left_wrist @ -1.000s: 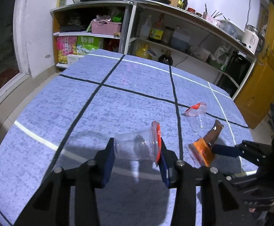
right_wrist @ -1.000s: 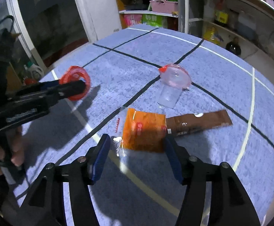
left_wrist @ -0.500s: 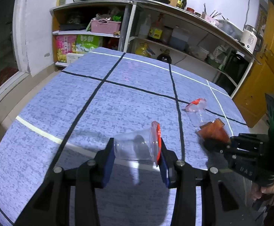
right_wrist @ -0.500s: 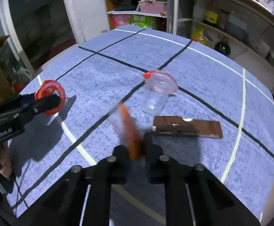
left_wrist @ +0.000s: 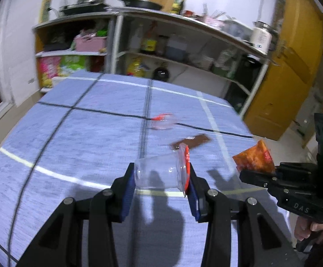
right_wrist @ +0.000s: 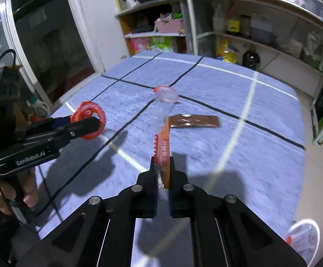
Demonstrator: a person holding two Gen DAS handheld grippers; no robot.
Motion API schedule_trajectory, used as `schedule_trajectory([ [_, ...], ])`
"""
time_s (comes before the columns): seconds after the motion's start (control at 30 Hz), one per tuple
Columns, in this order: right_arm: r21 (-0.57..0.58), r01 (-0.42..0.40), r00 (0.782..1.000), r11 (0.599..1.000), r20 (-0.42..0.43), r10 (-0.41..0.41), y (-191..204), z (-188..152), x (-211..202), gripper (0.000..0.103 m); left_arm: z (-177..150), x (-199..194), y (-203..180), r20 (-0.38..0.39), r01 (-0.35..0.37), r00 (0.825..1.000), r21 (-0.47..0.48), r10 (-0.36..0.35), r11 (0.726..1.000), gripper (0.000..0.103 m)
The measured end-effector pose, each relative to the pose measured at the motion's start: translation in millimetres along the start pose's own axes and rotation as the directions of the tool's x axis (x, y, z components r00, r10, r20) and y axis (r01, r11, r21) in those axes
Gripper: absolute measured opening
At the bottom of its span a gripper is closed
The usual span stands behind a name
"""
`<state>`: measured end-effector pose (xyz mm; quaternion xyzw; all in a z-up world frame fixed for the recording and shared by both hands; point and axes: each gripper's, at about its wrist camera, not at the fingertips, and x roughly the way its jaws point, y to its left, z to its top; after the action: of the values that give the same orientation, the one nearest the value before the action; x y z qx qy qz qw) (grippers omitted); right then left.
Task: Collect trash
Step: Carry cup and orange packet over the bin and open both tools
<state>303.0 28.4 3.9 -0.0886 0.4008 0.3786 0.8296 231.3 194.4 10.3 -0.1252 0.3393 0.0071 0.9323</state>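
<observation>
Though pinched edge-on, orange wrapper (right_wrist: 164, 146) flat

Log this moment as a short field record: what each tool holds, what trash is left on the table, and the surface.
left tool: shut on clear plastic cup, cup lying sideways, red rim to the right
right tool: shut on orange wrapper, held edge-on, lifted off the table
left on table: brown wrapper, lying flat; second clear cup, on its side
surface: blue tablecloth with black and white lines
off the table edge: another clear cup, low right of right view
</observation>
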Motion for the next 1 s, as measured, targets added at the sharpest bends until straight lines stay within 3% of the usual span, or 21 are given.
schedule_trajectory([
  [0.3,0.118,0.084,0.993,0.990,0.070,-0.092,-58,-60,-88,0.006,-21,-7,-105,-0.025,0.175,0.984,0.110,-0.174,0.978,0.044],
  [0.5,0.192,0.142,0.984,0.971,0.074,-0.159,-99,-99,-127,0.006,-52,8,-177,-0.113,0.278,0.959,0.181,-0.261,0.943,0.044],
  [0.7,0.306,0.208,0.974,0.929,0.024,-0.225,-159,-143,-147,0.006,-64,33,-242,-0.200,0.350,0.931,0.243,-0.307,0.905,0.044],
  [1.0,0.433,0.262,0.963,0.862,-0.060,-0.263,-233,-189,-149,0.007,-59,76,-325,-0.300,0.419,0.894,0.297,-0.333,0.858,0.044],
])
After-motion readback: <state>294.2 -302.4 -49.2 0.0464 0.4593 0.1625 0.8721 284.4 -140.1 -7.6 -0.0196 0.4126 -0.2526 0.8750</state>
